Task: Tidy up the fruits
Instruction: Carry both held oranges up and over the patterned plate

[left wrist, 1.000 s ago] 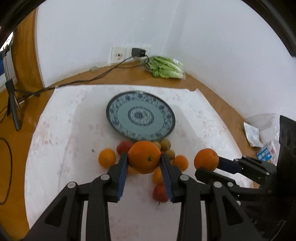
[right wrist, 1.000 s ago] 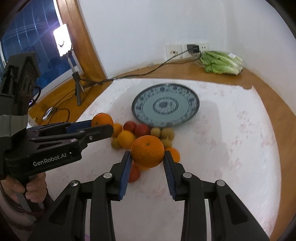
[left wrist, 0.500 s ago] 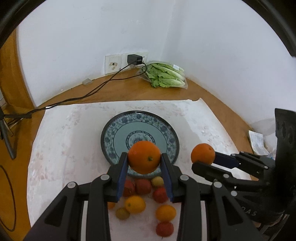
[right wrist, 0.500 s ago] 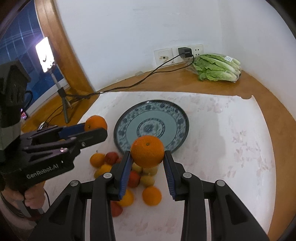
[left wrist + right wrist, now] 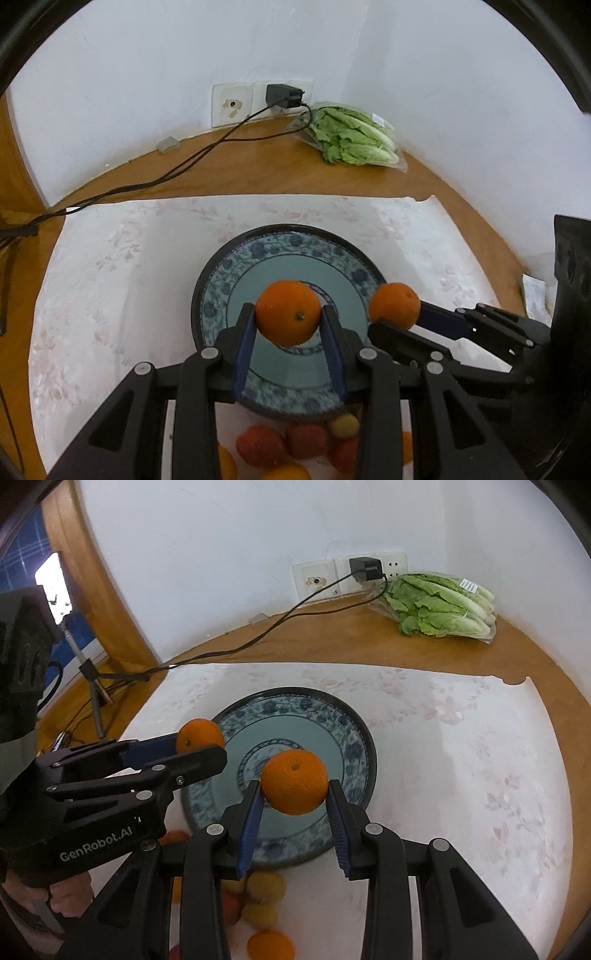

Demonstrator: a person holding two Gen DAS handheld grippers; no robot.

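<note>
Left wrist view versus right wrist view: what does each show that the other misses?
Only the left wrist view shows the paper packet at the table's right edge. Only the right wrist view shows the lamp, its tripod and the person's hand. Both show the plate, both tools, left and right, each shut on an orange, the lettuce, the charger and the fruit pile.

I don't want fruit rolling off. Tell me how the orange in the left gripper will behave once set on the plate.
The orange is round, so it will probably roll a little when released. The plate has a raised rim, which should likely stop it. The left gripper holds it undented, so it seems firm.
</note>
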